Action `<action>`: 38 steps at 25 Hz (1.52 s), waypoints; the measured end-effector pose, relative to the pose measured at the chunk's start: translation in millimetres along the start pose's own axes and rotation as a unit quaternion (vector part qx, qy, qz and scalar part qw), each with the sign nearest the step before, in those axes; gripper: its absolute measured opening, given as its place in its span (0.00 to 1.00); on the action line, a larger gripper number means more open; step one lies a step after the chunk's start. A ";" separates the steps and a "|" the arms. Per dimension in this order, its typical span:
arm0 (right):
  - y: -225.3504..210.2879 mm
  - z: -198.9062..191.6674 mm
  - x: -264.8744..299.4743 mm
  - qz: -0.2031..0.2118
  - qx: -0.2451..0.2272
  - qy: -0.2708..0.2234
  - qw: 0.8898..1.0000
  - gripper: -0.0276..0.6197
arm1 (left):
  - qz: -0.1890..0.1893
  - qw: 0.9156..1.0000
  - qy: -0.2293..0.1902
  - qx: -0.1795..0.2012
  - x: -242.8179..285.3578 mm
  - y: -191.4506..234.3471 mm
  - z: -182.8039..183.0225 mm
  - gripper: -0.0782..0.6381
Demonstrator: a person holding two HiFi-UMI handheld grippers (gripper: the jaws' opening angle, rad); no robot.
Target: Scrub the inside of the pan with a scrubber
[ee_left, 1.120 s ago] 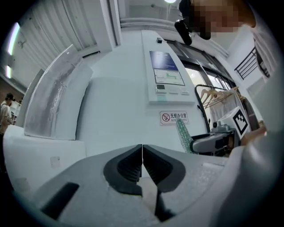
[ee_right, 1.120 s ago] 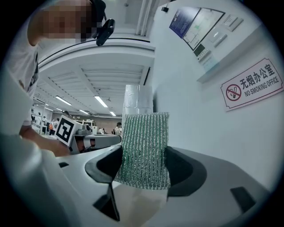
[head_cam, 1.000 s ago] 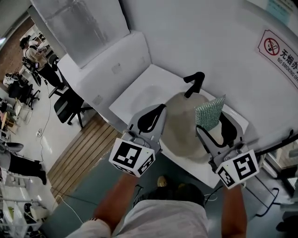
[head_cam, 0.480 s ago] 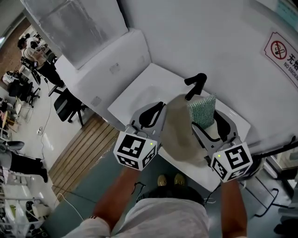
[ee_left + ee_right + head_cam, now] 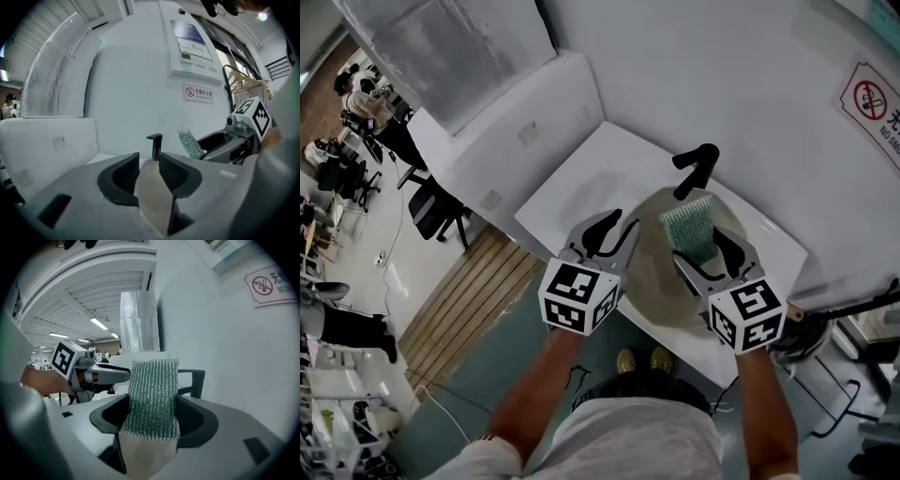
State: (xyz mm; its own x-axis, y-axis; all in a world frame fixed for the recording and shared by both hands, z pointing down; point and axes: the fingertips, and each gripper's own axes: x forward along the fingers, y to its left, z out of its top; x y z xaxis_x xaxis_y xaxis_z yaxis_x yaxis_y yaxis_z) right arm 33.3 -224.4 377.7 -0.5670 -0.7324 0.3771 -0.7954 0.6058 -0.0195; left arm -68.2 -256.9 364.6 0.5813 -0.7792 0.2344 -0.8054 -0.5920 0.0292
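A beige pan (image 5: pixel 654 274) with a black handle (image 5: pixel 694 169) lies in the white sink (image 5: pixel 572 192). My right gripper (image 5: pixel 705 246) is over the pan, shut on a green mesh scrubber (image 5: pixel 689 230) that stands up out of the jaws (image 5: pixel 152 399). My left gripper (image 5: pixel 616 228) is at the pan's left rim. Its jaws have just been opening and now stand apart, with the pan's beige surface (image 5: pixel 152 197) showing in the gap and not pressed. The handle (image 5: pixel 155 143) rises just beyond them.
A white wall with a no-smoking sign (image 5: pixel 872 98) backs the sink. A white boxed partition (image 5: pixel 516 122) stands to the left. Office chairs (image 5: pixel 431 211) and people are far off on the floor at the left. A black stand (image 5: pixel 853 309) is at the right.
Both grippers and the pan have sunk toward the sink, and the pan now lies flatter. The left jaws, shut before, have parted. The scrubber stays in the right jaws.
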 end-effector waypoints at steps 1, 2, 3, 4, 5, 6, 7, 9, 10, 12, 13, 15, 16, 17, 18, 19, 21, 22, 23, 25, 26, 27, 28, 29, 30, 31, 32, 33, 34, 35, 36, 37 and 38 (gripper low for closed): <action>0.6 -4.1 3.9 0.002 0.001 0.009 1.000 0.51 | 0.002 1.000 0.009 -0.002 1.5 1.6 -4.9 0.29; 1.2 -8.3 7.8 0.004 0.001 0.019 1.000 0.51 | 0.003 1.000 0.019 -0.004 3.0 3.0 -10.1 0.30; 1.8 -12.3 11.6 0.005 0.002 0.028 1.000 0.51 | 0.004 1.000 0.029 -0.007 4.5 4.5 -15.5 0.32; 2.4 -16.3 15.5 0.007 0.003 0.037 0.999 0.51 | 0.006 0.999 0.039 -0.009 6.0 5.9 -21.0 0.33; 2.9 -20.3 19.6 0.008 0.004 0.047 0.999 0.51 | 0.006 0.999 0.050 -0.011 7.4 7.3 -26.6 0.33; 3.4 -24.4 23.9 0.009 0.005 0.056 0.998 0.51 | 0.007 0.998 0.061 -0.012 8.9 8.5 -32.6 0.34; 3.9 -28.5 28.4 0.010 0.006 0.064 0.998 0.51 | 0.007 0.997 0.074 -0.014 10.5 9.7 -39.0 0.35; 4.5 -36.6 38.4 0.011 0.006 0.081 0.997 0.51 | 0.006 0.995 0.101 -0.018 13.5 12.1 -52.5 0.36; 4.6 -40.8 43.5 0.012 0.006 0.090 0.996 0.51 | 0.006 0.993 0.113 -0.020 15.0 13.3 -58.9 0.36; 4.3 -49.6 53.4 0.012 0.006 0.108 0.994 0.51 | 0.004 0.990 0.136 -0.024 18.2 14.8 -70.4 0.36; 3.8 -54.3 58.1 0.012 0.007 0.116 0.993 0.51 | 0.003 0.989 0.147 -0.027 20.0 15.0 -76.0 0.36; 2.3 -64.3 66.7 0.011 0.012 0.132 0.991 0.51 | -0.002 0.986 0.166 -0.032 23.9 14.6 -86.8 0.36; 1.8 -69.0 70.8 0.011 0.016 0.139 0.990 0.51 | -0.004 0.984 0.175 -0.034 25.8 14.4 -91.8 0.36; 1.6 -73.1 74.9 0.011 0.018 0.145 0.989 0.51 | -0.006 0.983 0.182 -0.037 27.3 14.7 -96.5 0.36; 1.8 -76.9 78.8 0.012 0.020 0.150 0.988 0.51 | -0.006 0.981 0.189 -0.039 28.2 15.3 -100.7 0.36; 2.1 -80.4 82.6 0.013 0.022 0.154 0.988 0.51 | -0.005 0.980 0.195 -0.041 28.9 16.2 -104.3 0.36; 2.3 -86.9 89.5 0.014 0.024 0.163 0.986 0.51 | -0.004 0.978 0.202 -0.044 29.8 17.8 -109.7 0.35; 2.4 -89.6 92.7 0.015 0.025 0.167 0.986 0.51 | -0.003 0.978 0.205 -0.046 30.1 18.7 -111.4 0.35; 2.6 -92.1 95.7 0.016 0.026 0.170 0.985 0.51 | -0.002 0.977 0.207 -0.048 30.2 19.5 -112.5 0.35; 2.6 -97.1 101.1 0.016 0.028 0.177 0.984 0.51 | 0.000 0.977 0.209 -0.050 30.6 20.9 -114.2 0.35; 2.4 -99.6 103.4 0.017 0.030 0.180 0.983 0.51 | 0.000 0.976 0.211 -0.051 30.8 21.3 -115.4 0.34; 2.1 -102.0 105.6 0.017 0.031 0.182 0.983 0.51 | 0.001 0.976 0.213 -0.052 31.0 21.6 -117.1 0.34; 1.8 -104.1 107.6 0.017 0.032 0.185 0.982 0.51 | 0.002 0.975 0.216 -0.053 31.1 21.9 -118.8 0.33; 1.4 -106.1 109.4 0.016 0.032 0.187 0.982 0.51 | 0.002 0.975 0.218 -0.054 31.1 22.2 -120.4 0.32; 0.8 -107.9 111.0 0.016 0.033 0.189 0.981 0.51 | 0.003 0.974 0.219 -0.055 31.1 22.1 -121.6 0.29; -0.3 -109.7 112.3 0.015 0.033 0.191 0.981 0.51 | 0.003 0.974 0.219 -0.056 31.4 21.8 -122.3 0.28; -2.0 -111.3 113.4 0.014 0.033 0.192 0.981 0.51 | 0.004 0.974 0.219 -0.057 32.0 21.3 -122.6 0.26; -4.4 -113.0 114.1 0.012 0.033 0.194 0.980 0.51 | 0.005 0.974 0.218 -0.058 32.7 21.0 -122.7 0.25; -7.3 -114.9 114.4 0.009 0.032 0.197 0.980 0.51 | 0.007 0.974 0.218 -0.059 33.3 20.9 -122.7 0.24; -10.8 -117.2 114.3 0.005 0.032 0.201 0.979 0.51 | 0.009 0.974 0.217 -0.061 33.7 21.2 -122.7 0.24; -14.9 -119.8 113.7 0.000 0.032 0.205 0.978 0.51 | 0.010 0.974 0.216 -0.062 33.9 21.5 -122.7 0.24; -19.5 -122.3 112.5 -0.007 0.033 0.210 0.977 0.51 | 0.010 0.974 0.215 -0.064 33.9 21.8 -122.7 0.24; -24.5 -124.6 110.6 -0.014 0.034 0.214 0.976 0.51 | 0.010 0.975 0.215 -0.064 33.9 21.9 -122.7 0.24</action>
State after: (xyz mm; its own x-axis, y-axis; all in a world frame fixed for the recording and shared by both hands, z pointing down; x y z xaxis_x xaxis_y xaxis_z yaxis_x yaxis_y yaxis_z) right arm 16.7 -281.5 535.3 -0.4148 -0.5420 0.7309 -0.8299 0.5547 -0.0596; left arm -80.3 -271.0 492.4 0.4847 -0.6168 0.6201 -0.8405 -0.5246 0.1352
